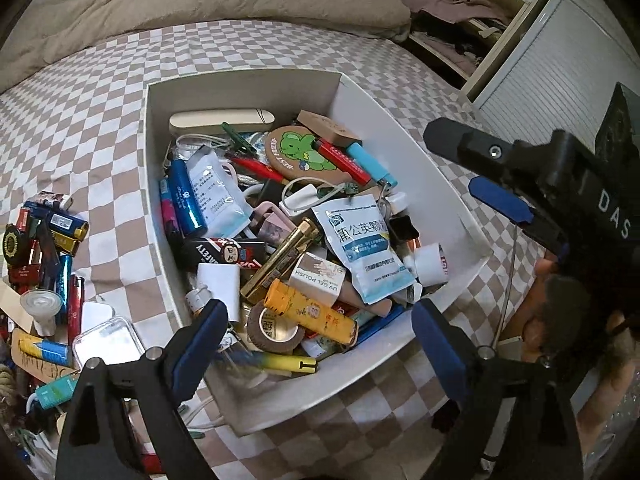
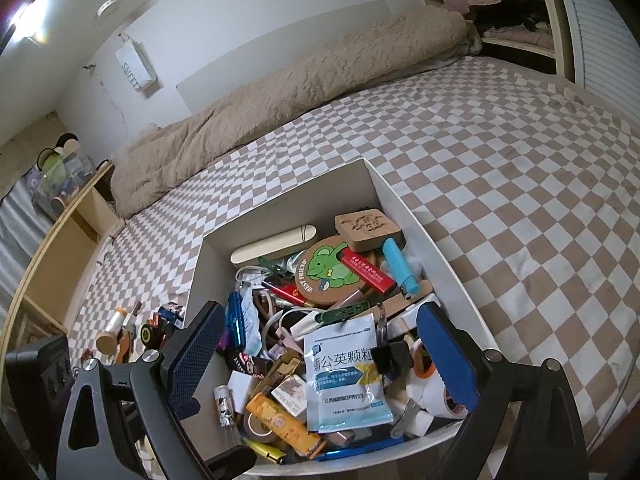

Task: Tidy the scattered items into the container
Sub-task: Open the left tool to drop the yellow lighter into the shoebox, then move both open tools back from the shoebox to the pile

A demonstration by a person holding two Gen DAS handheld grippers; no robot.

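Leftmost, the scattered heap of lighters and tins (image 1: 52, 256) lies on the checked bedsheet beside the white cardboard box (image 1: 400, 128); left gripper (image 1: 320, 344) and right gripper (image 2: 320, 356), both released and empty, hover over it: swing left, pinch one lighter squarely

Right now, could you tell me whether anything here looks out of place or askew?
Yes. A cluster of lighters and small items lies on the checkered bedsheet, outside the white box to its left. Inside, things are heaped untidily. Both the left gripper and right gripper hang open, empty.
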